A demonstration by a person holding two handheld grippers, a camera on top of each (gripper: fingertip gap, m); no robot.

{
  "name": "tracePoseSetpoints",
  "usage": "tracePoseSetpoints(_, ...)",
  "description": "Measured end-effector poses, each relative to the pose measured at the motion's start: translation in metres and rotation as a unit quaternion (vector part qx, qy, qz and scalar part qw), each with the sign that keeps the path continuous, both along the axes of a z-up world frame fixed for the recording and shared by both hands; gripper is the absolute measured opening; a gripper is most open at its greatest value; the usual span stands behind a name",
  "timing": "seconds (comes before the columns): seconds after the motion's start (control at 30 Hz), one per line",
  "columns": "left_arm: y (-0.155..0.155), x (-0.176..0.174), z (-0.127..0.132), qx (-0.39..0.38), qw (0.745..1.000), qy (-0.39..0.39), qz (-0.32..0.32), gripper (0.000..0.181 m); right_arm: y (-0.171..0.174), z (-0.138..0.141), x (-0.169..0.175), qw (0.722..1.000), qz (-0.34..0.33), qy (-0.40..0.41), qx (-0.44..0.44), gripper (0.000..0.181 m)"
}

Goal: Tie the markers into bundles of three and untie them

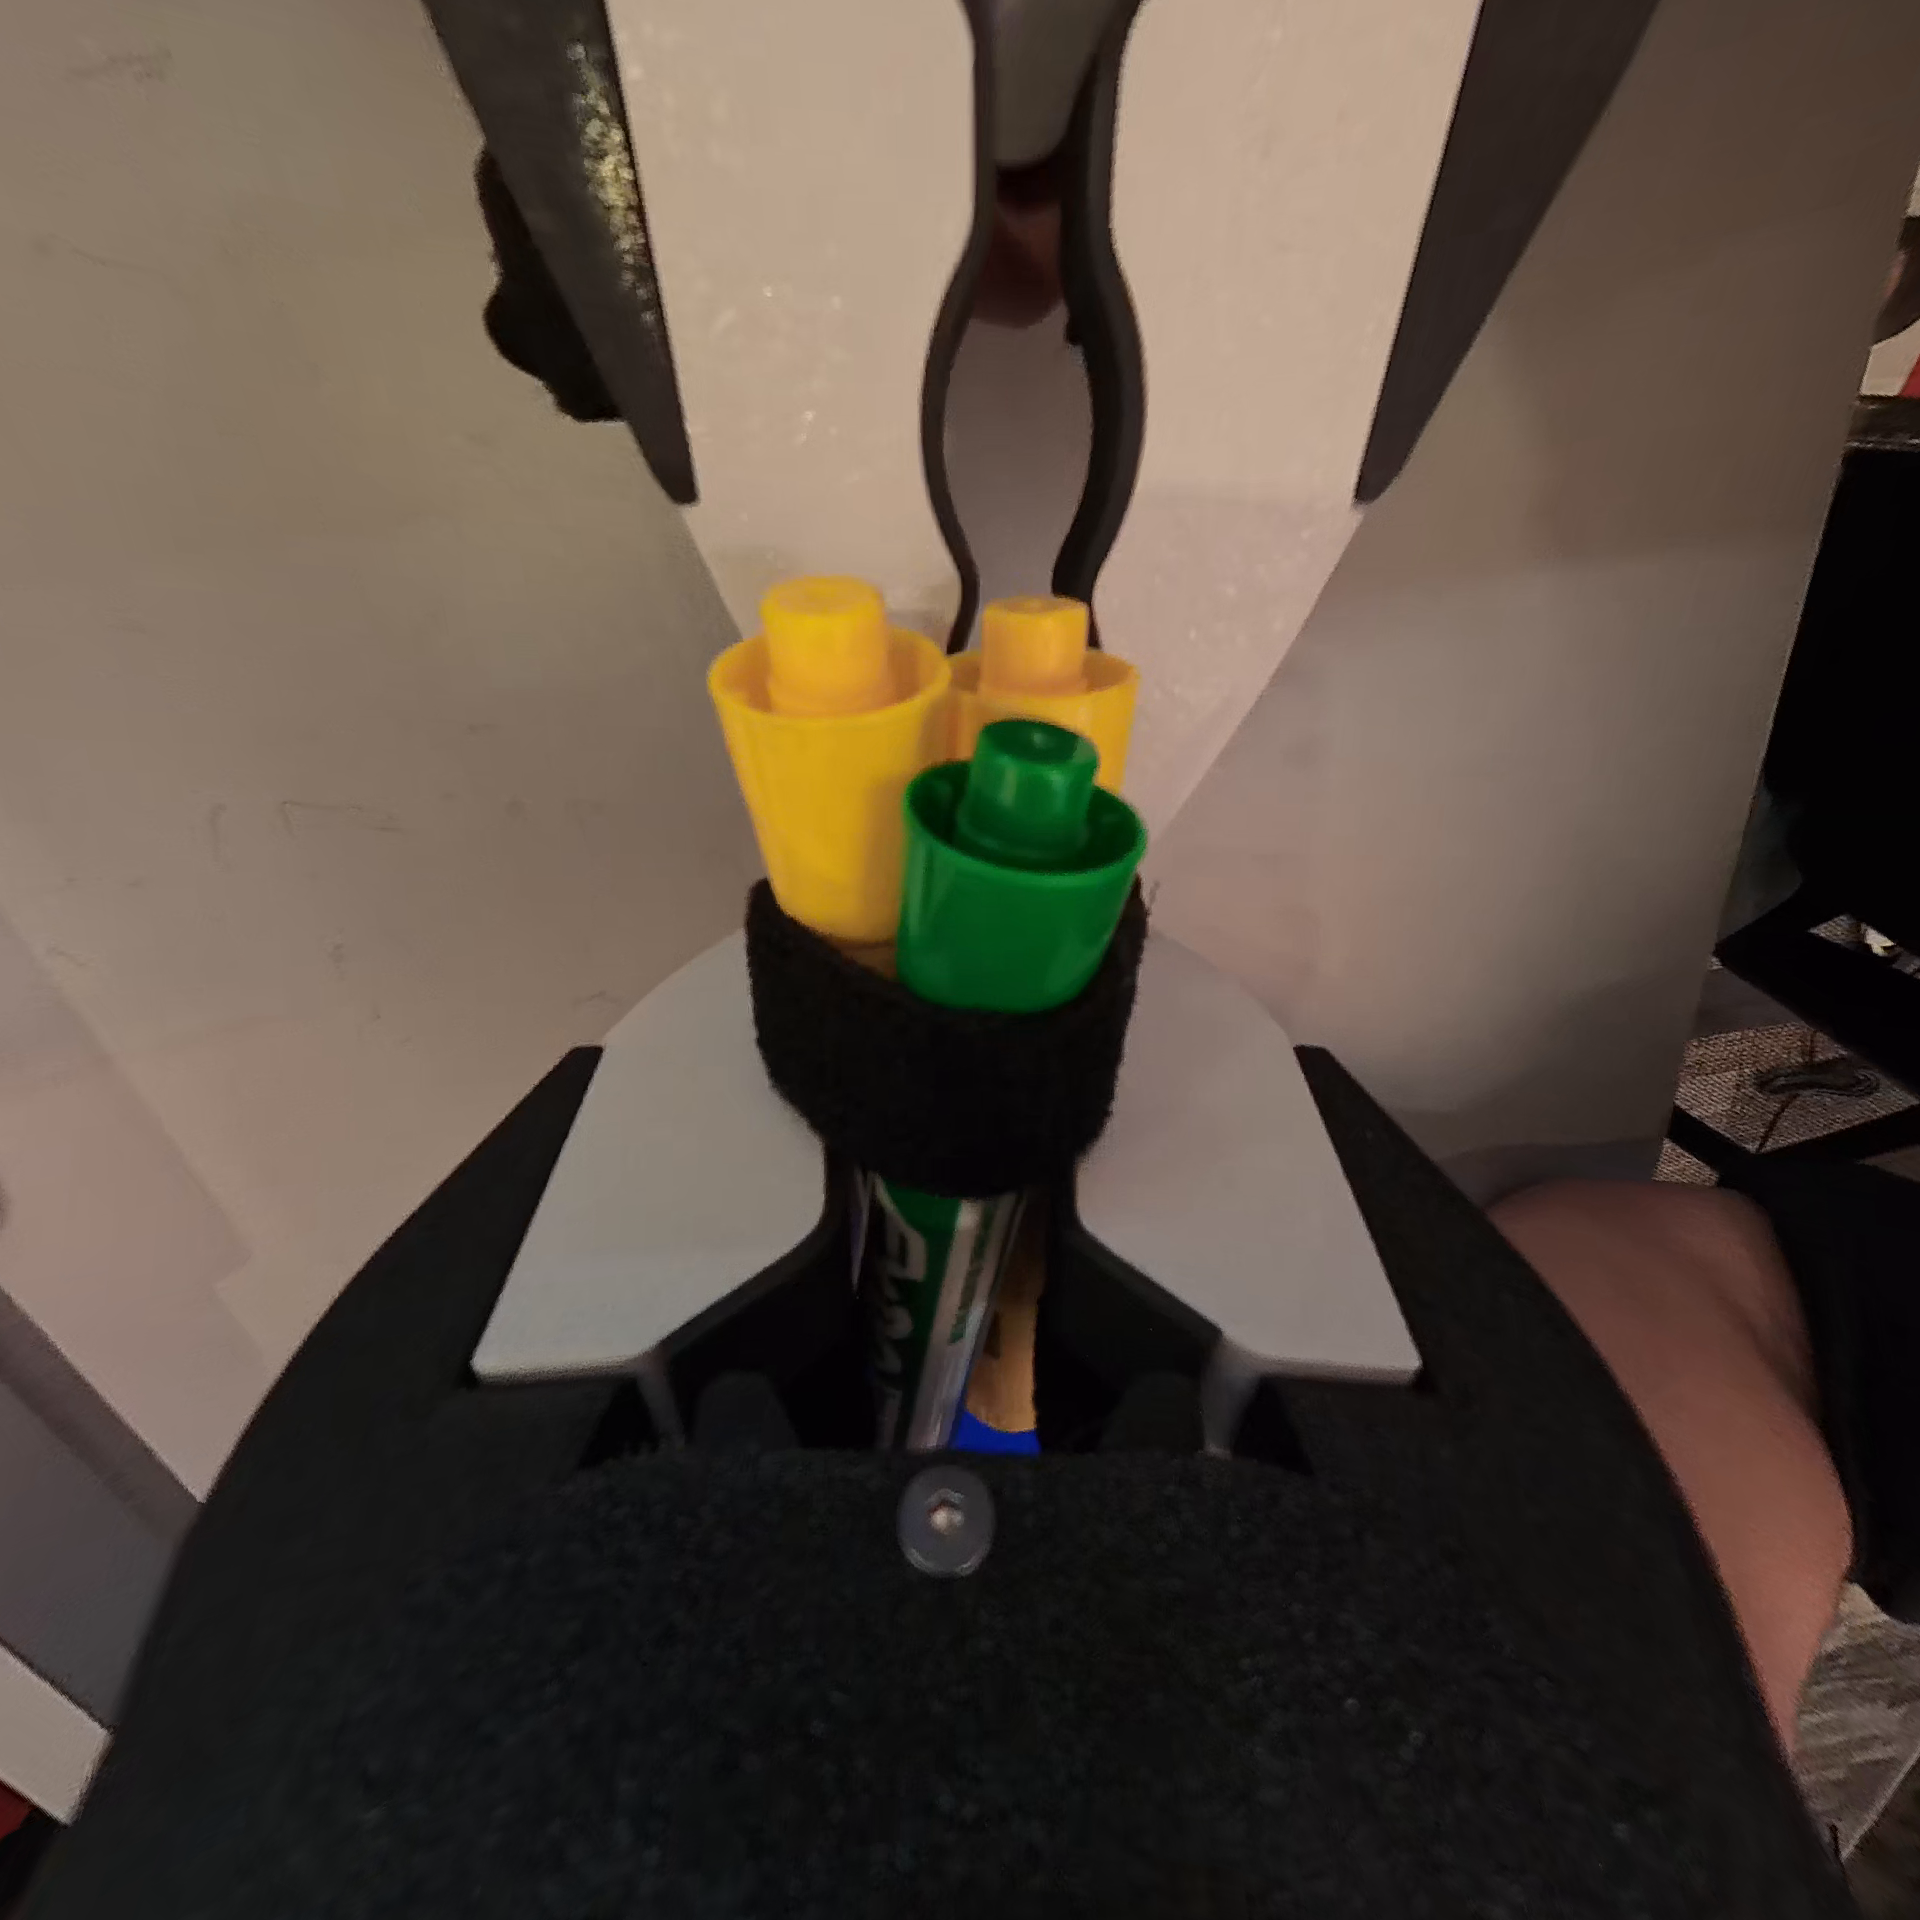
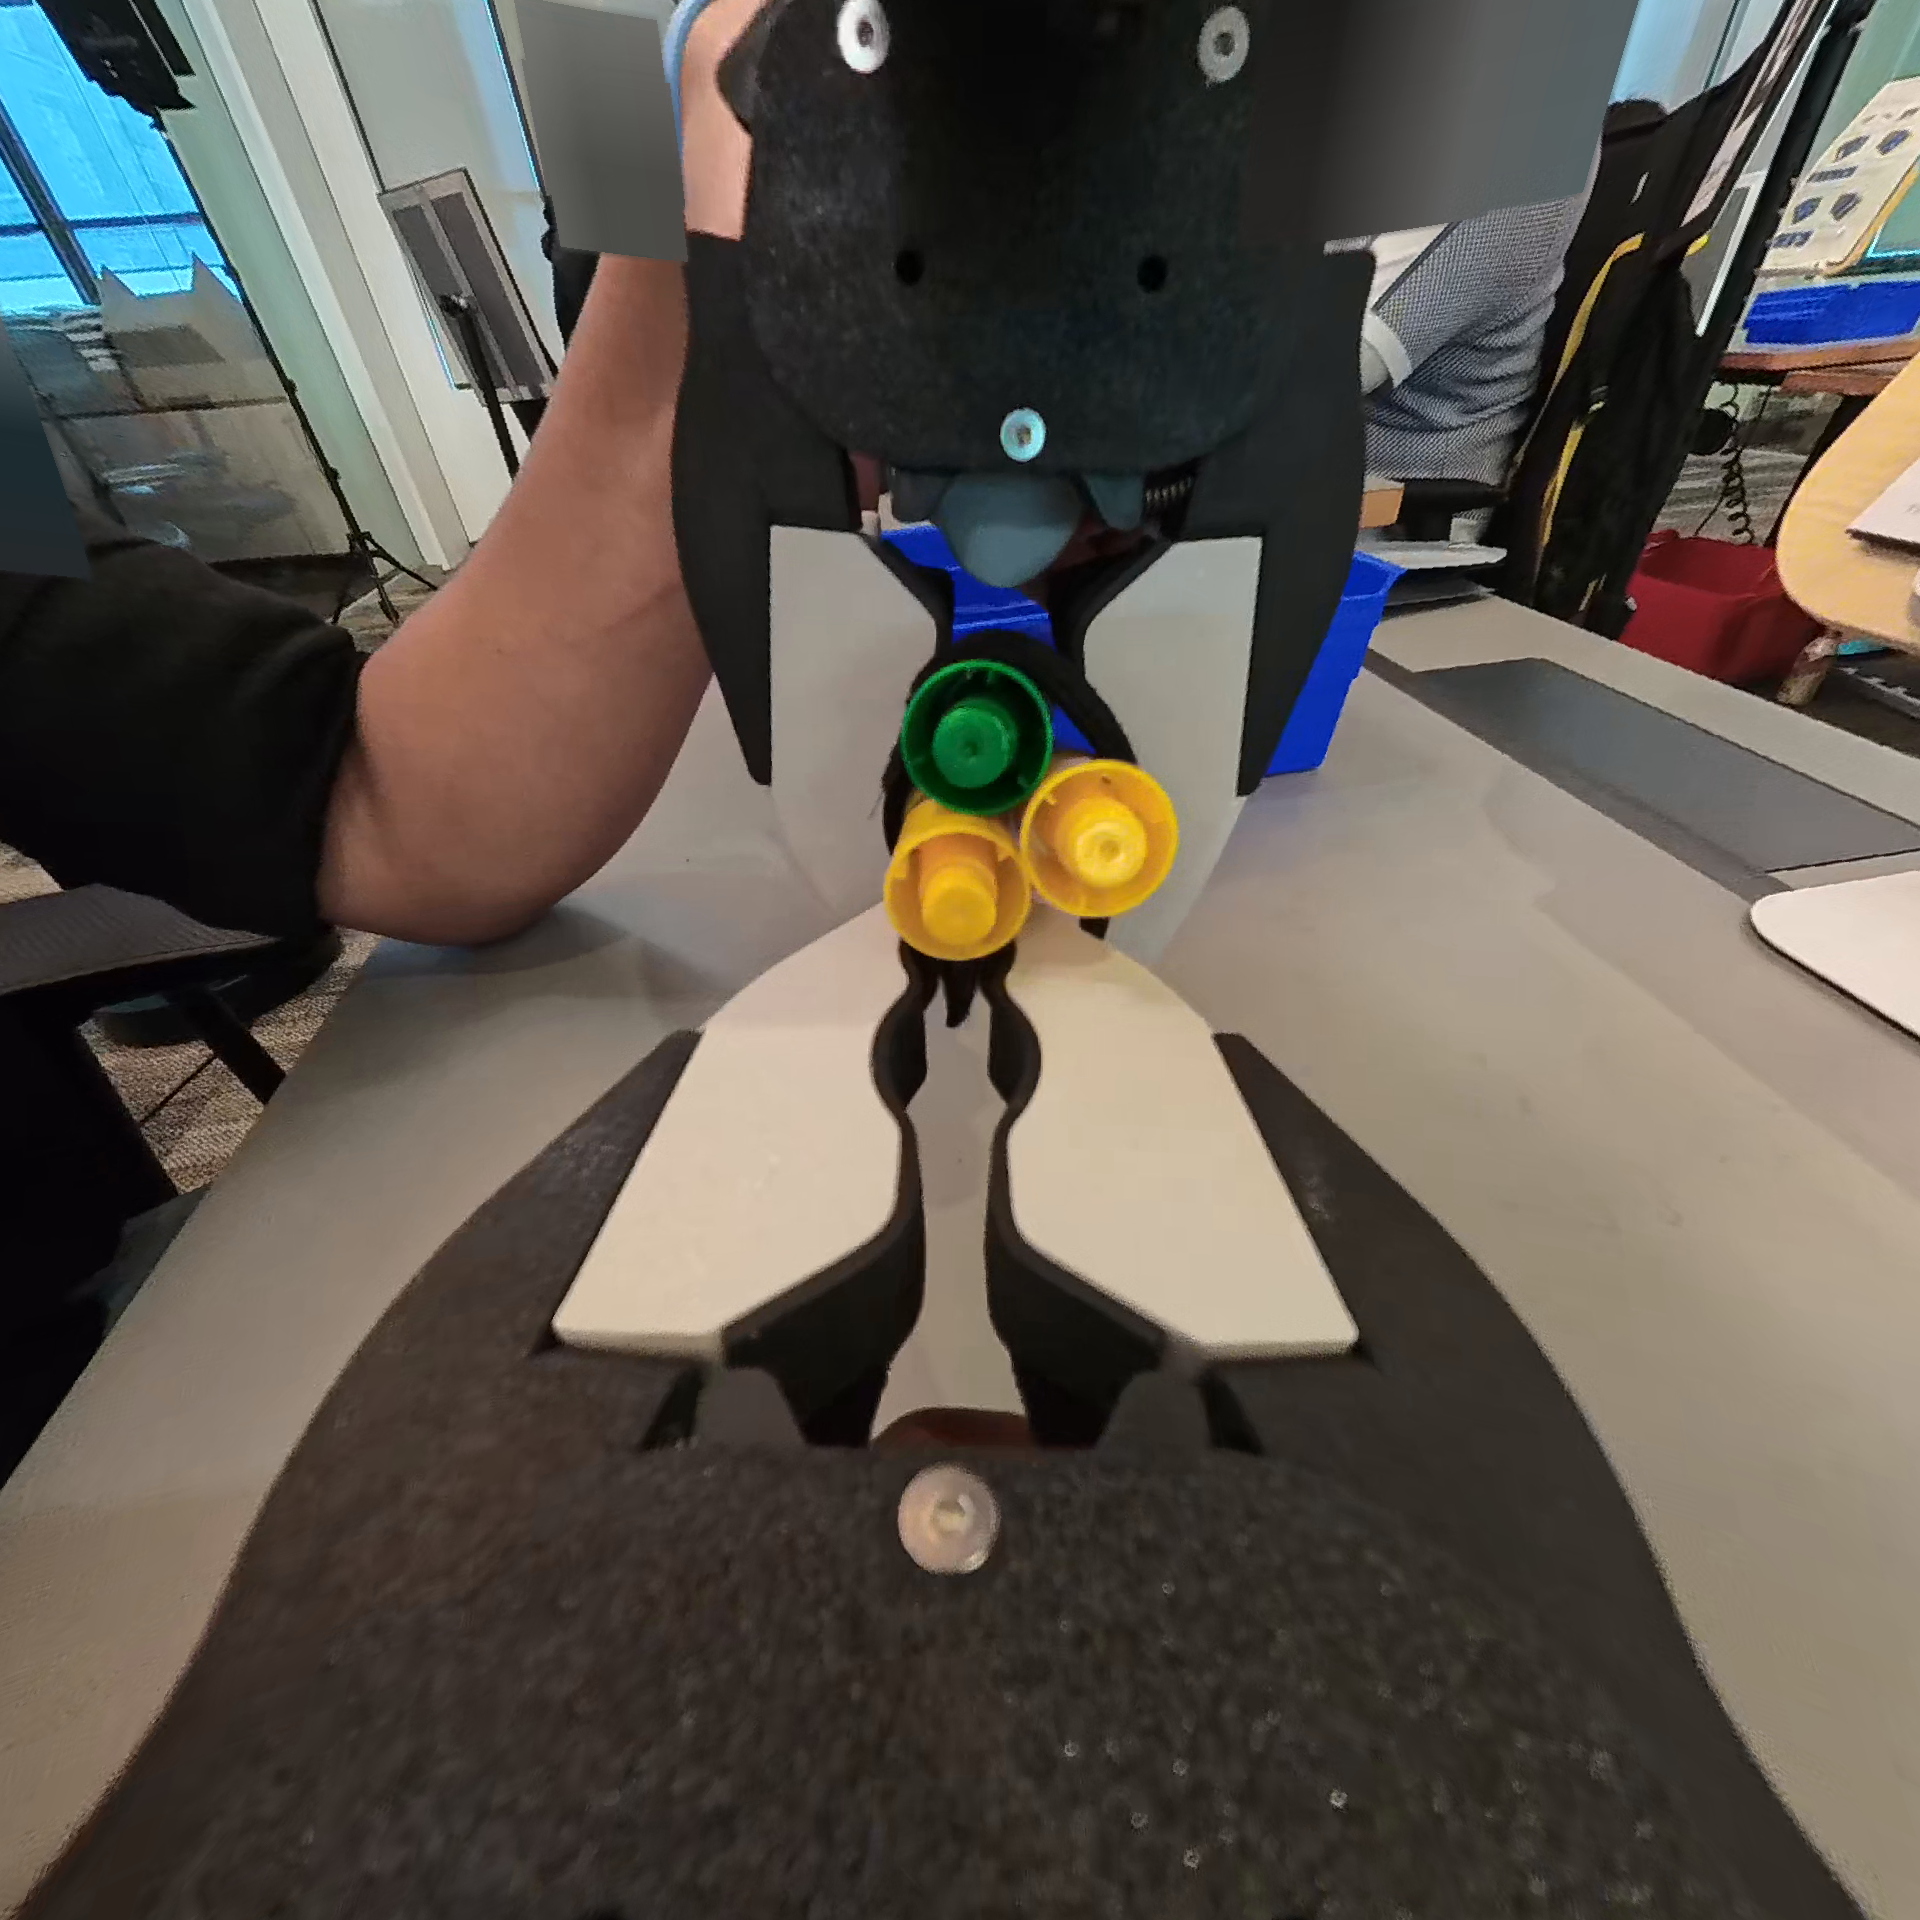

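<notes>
Left gripper (image 1: 951, 1226) clenched around strapped marker bundle (image 1: 935, 831), right gripper (image 2: 951, 997) pinching black strap (image 2: 961, 992) at its caps

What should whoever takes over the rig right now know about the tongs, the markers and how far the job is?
Left tongs: shut on the bundle, gripping at the black strap.
Right tongs: tips closed on what looks like the strap's loose end, just below the caps; grip not certain.
Bundle: one green marker and two yellow markers, caps toward the right tongs, held in the air above the grey table.
Done: three markers are wrapped by the strap.
Left: whether this is tying or untying cannot be told; finish that pull, then set the bundle down.
</notes>
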State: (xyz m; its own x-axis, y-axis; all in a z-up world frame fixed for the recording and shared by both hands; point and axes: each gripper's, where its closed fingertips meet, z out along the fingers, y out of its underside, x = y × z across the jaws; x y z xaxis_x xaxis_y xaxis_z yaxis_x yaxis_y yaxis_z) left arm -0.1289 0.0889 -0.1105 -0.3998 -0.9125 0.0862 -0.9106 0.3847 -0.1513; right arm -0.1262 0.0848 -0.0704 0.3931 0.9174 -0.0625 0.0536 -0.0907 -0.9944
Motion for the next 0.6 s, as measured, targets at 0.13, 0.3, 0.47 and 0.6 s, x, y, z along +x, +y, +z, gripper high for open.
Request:
tracePoseSetpoints(0.13, 0.0018, 0.0015, 0.0002, 0.006, 1.000, -0.002, 0.001, 0.041, 0.0010, -0.0004, 0.0014, 1.000, 0.001, 0.010, -0.011, 0.004)
tracePoseSetpoints(0.3, 0.0038, 0.0019, -0.0014, 0.014, 1.000, 0.000, 0.000, 0.041, 0.0023, -0.0032, 0.0025, 1.000, -0.007, 0.001, -0.010, 0.003)
tracePoseSetpoints(0.47, 0.0054, 0.0031, -0.0011, 0.015, 1.000, -0.001, 0.005, 0.041, 0.0021, -0.0029, 0.0024, 0.999, 0.002, 0.019, -0.044, 0.007)
tracePoseSetpoints(0.6, 0.0064, 0.0024, 0.0004, 0.013, 1.000, -0.005, 0.009, 0.041, 0.0012, -0.0063, 0.0012, 0.998, 0.008, 0.020, -0.057, 0.018)
